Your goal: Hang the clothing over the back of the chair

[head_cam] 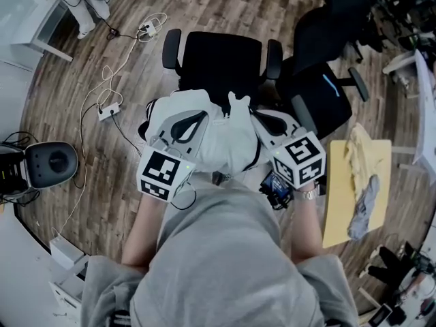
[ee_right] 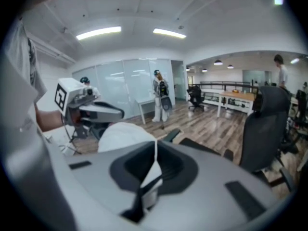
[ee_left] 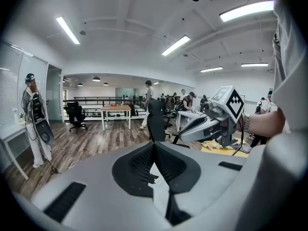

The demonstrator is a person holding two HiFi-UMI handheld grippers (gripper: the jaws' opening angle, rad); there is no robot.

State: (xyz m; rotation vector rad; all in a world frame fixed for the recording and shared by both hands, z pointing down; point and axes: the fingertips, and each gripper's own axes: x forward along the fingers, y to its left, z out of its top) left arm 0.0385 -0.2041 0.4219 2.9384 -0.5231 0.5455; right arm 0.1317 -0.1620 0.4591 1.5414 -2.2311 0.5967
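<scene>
A white garment [head_cam: 225, 142] hangs bunched between my two grippers, just in front of the black office chair [head_cam: 221, 60]. My left gripper [head_cam: 204, 116] is shut on the garment's left side; in the left gripper view a strip of the white cloth [ee_left: 158, 177] is pinched between the closed jaws. My right gripper [head_cam: 257, 119] is shut on the right side, and the right gripper view shows the white cloth [ee_right: 150, 172] clamped in its jaws. Each gripper view also shows the other gripper: the right gripper [ee_left: 190, 131] and the left gripper [ee_right: 113, 113] beside the white bundle [ee_right: 122, 134].
A second black chair [head_cam: 327, 60] stands right of the first. A pale wooden board [head_cam: 340, 203] with crumpled cloths lies at the right. Cables and a power strip [head_cam: 109, 111] run across the wooden floor at left. People and desks fill the far room.
</scene>
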